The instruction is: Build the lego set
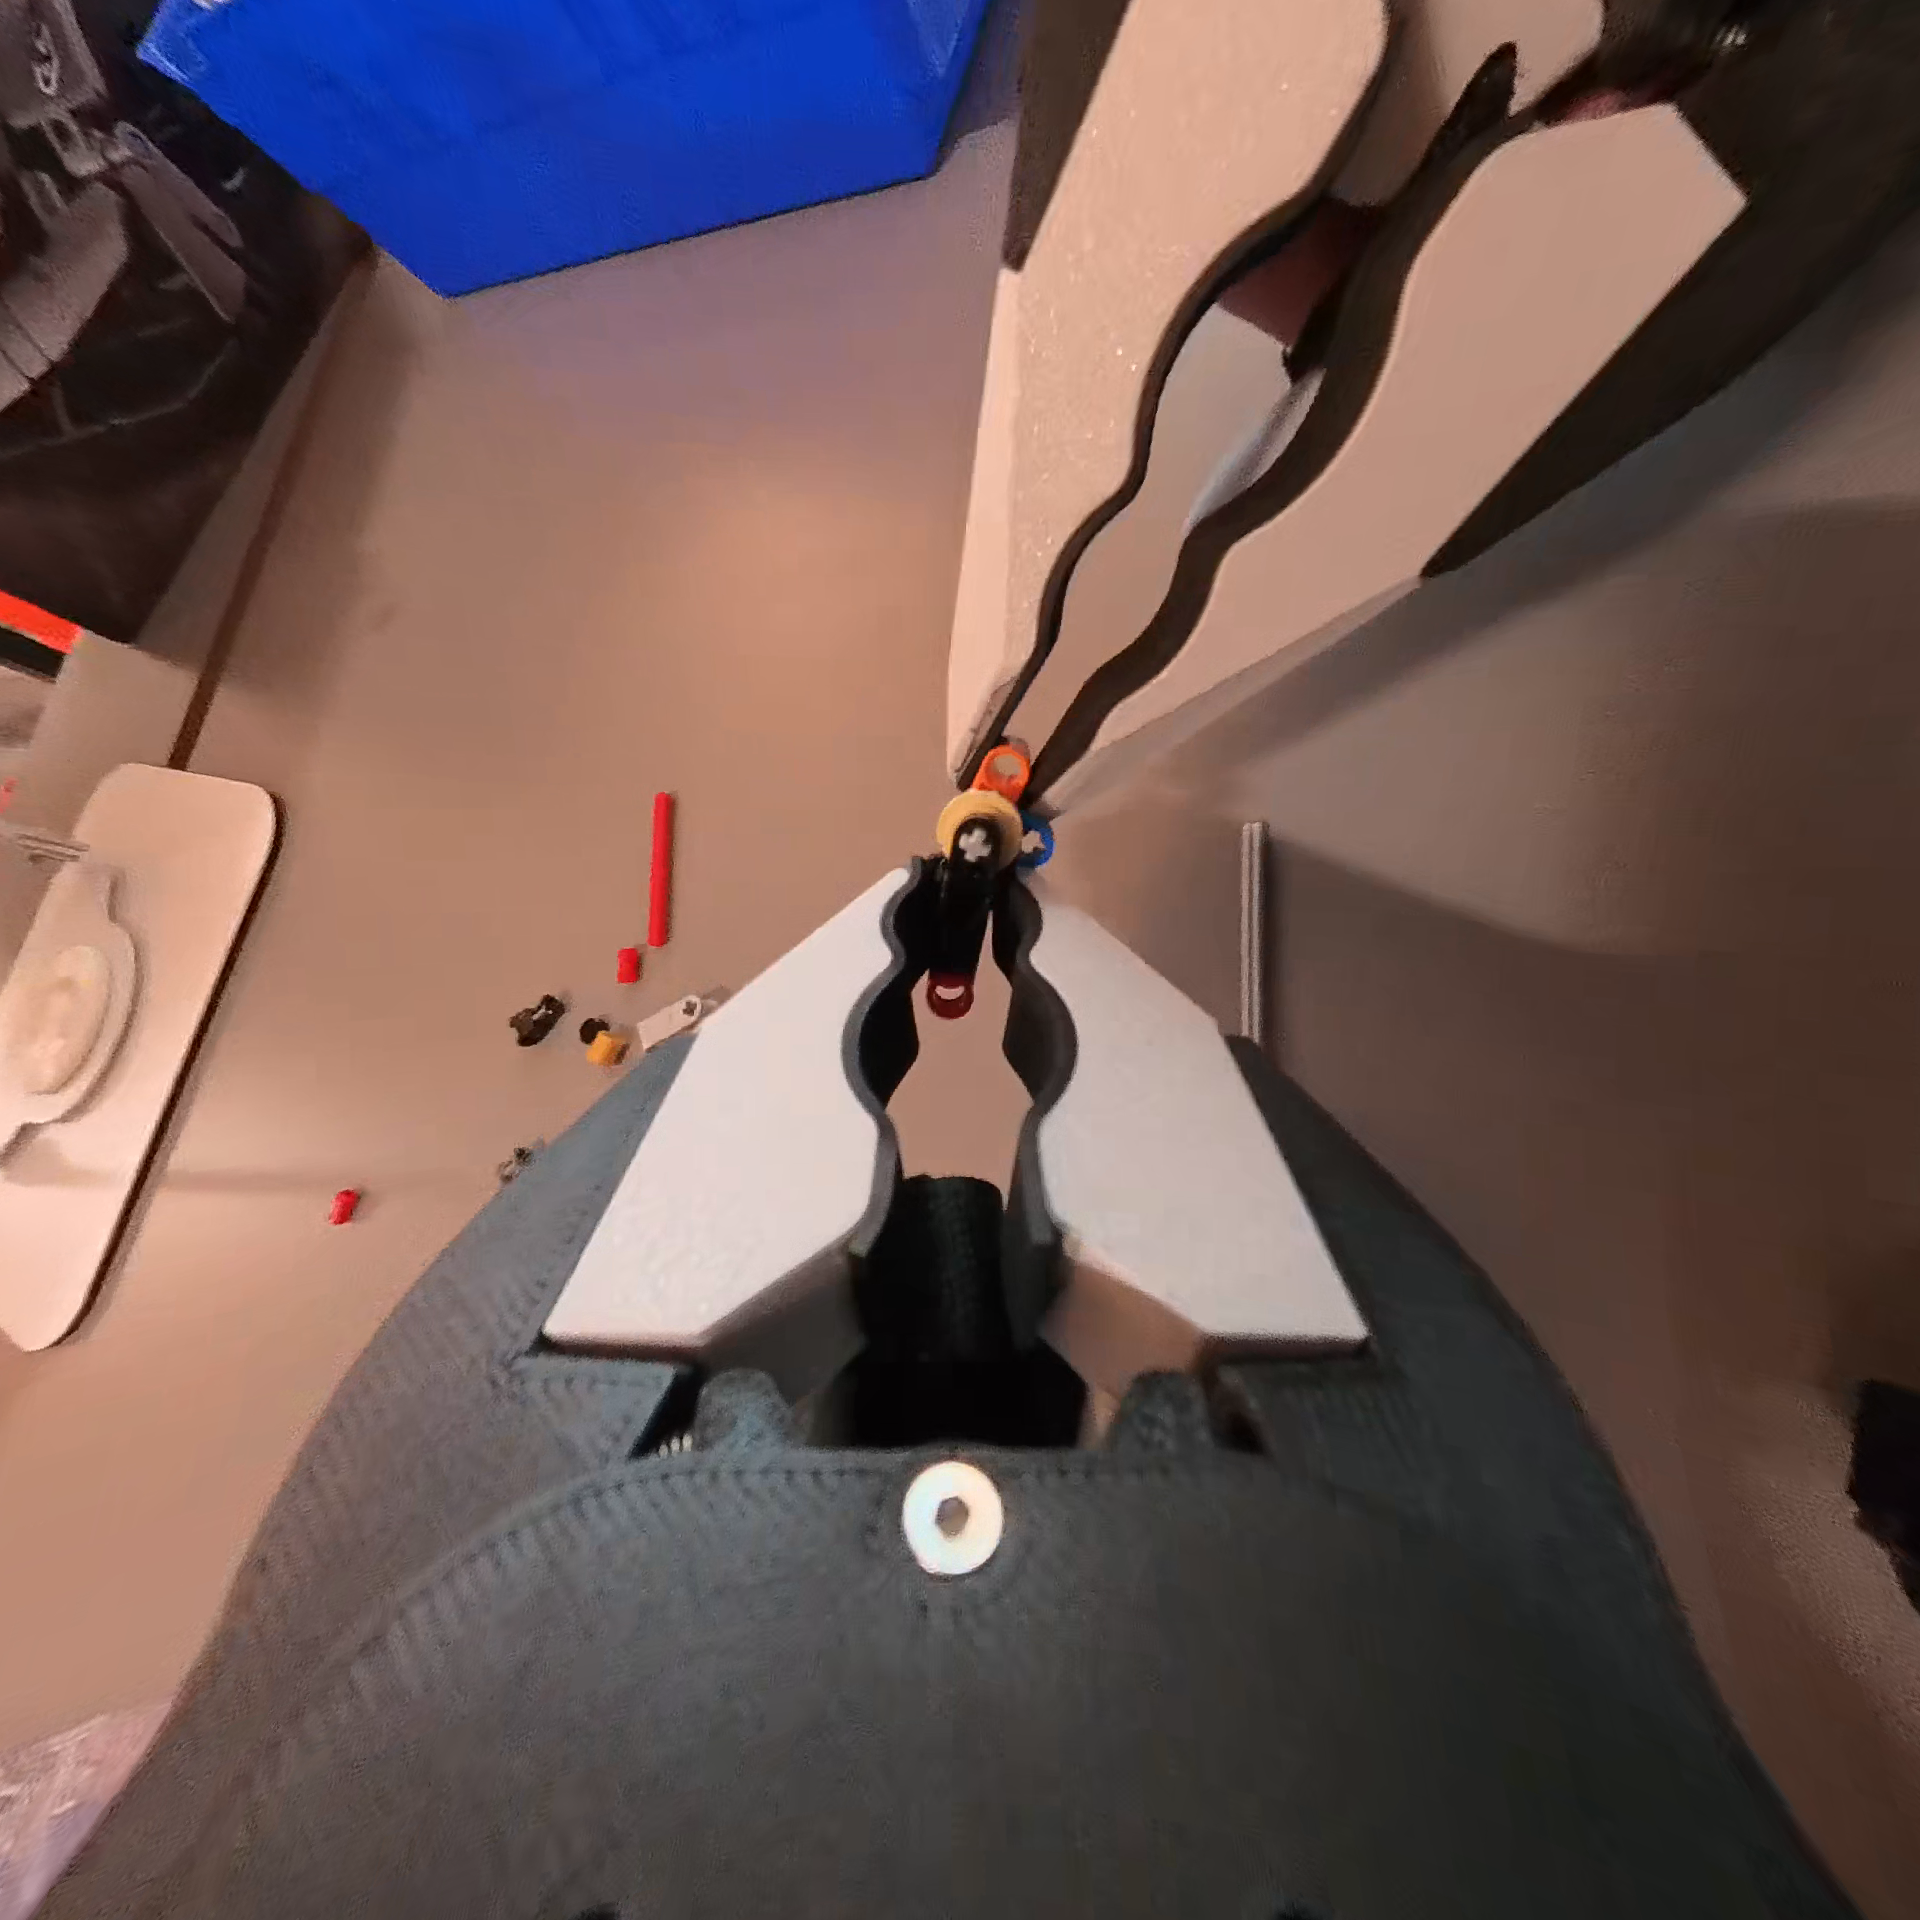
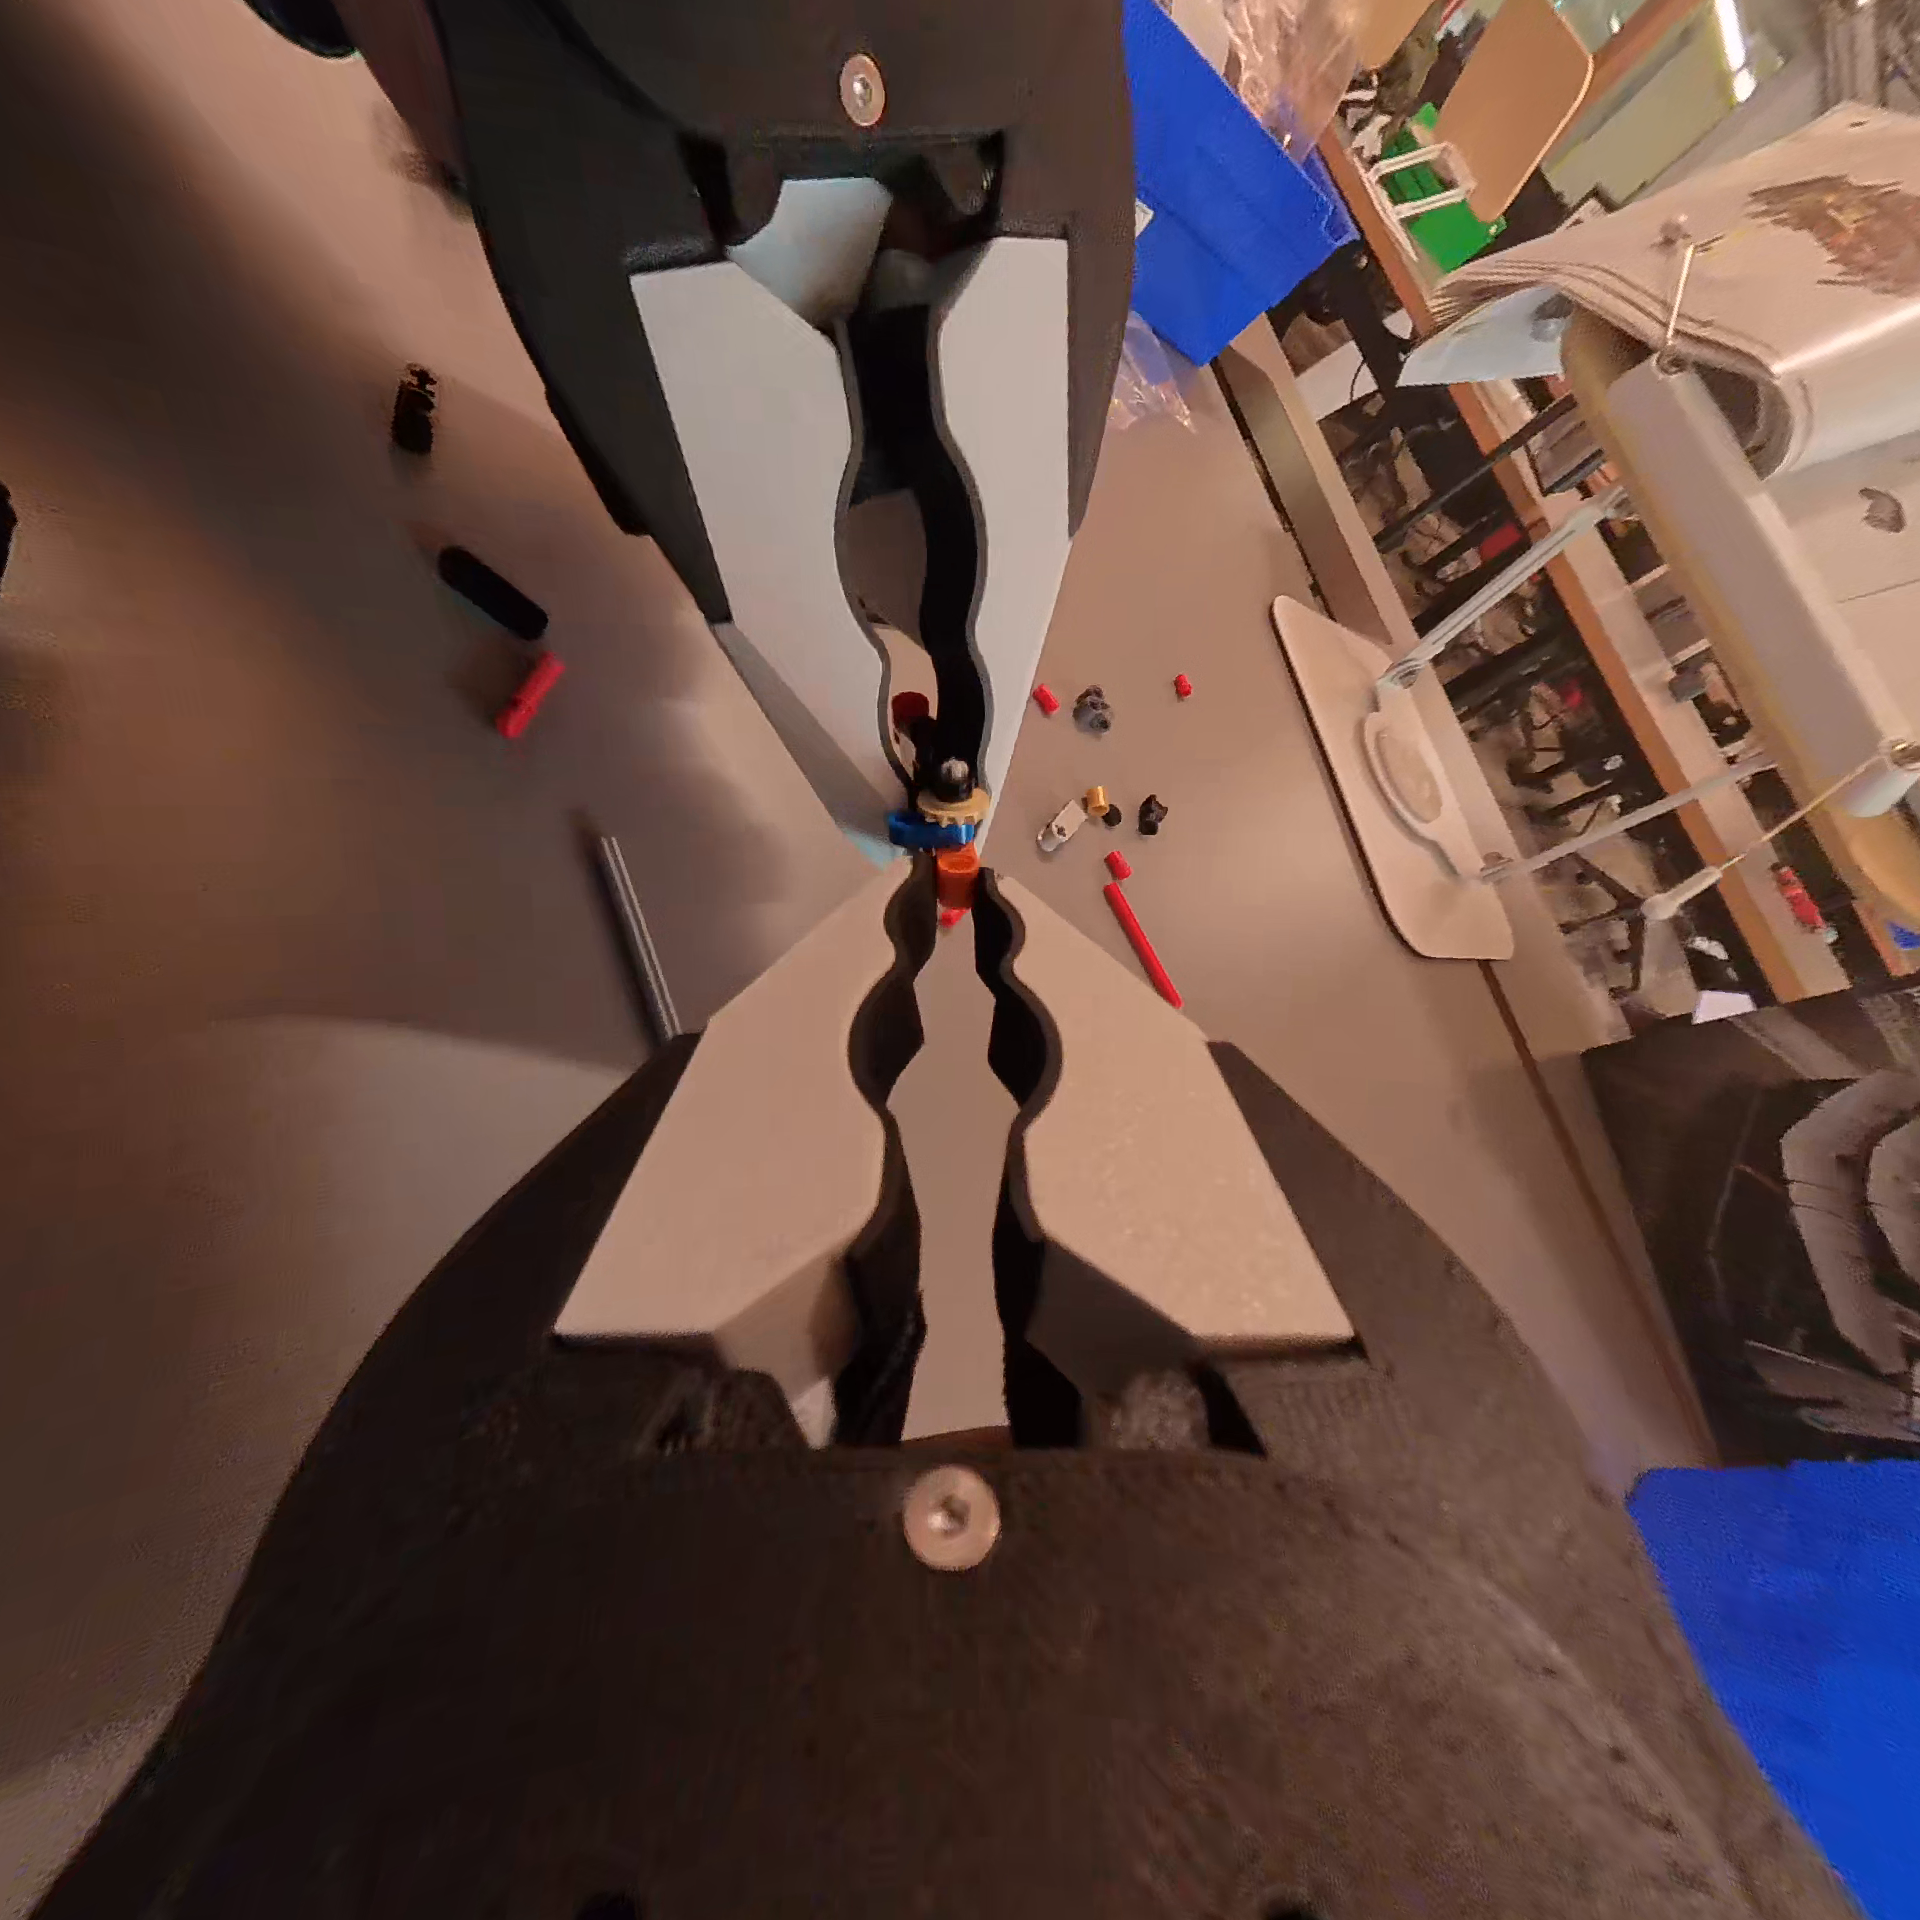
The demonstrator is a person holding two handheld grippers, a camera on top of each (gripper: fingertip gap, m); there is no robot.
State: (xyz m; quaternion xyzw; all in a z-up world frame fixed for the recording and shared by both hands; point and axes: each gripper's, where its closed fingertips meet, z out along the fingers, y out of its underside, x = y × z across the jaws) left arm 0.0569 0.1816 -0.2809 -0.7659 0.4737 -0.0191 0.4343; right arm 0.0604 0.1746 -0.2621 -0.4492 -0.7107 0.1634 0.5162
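Note:
My left gripper (image 1: pixel 958 896) is shut on a small lego assembly: a black piece (image 1: pixel 961 909) with a dark red ring (image 1: pixel 949 997) behind it and a tan gear (image 1: pixel 977 827) at its tip. My right gripper (image 2: pixel 951 885) is shut on an orange connector (image 2: pixel 956 875). The two grippers meet tip to tip above the table. The orange connector (image 1: pixel 1003 771) touches the tan gear, with a blue piece (image 1: pixel 1037 840) beside them. In the right wrist view the left gripper (image 2: pixel 935 790) comes down from above, holding the tan gear (image 2: pixel 951 802) and blue piece (image 2: pixel 920 829).
Loose lego parts lie on the grey table: a long red axle (image 1: pixel 660 871), short red pins (image 1: pixel 628 964), black and yellow bits (image 1: pixel 603 1039), a grey axle (image 1: pixel 1254 930). A white stand base (image 1: pixel 114 1039) sits at the left. A blue bin (image 1: pixel 582 114) stands beyond. My two grippers' fingertips are within a few centimetres of each other. The grey axle (image 1: pixel 1254 930) sits 5 cm or so from the ends of my left fingers. It turns up in the right wrist view (image 2: pixel 645 978) as well.

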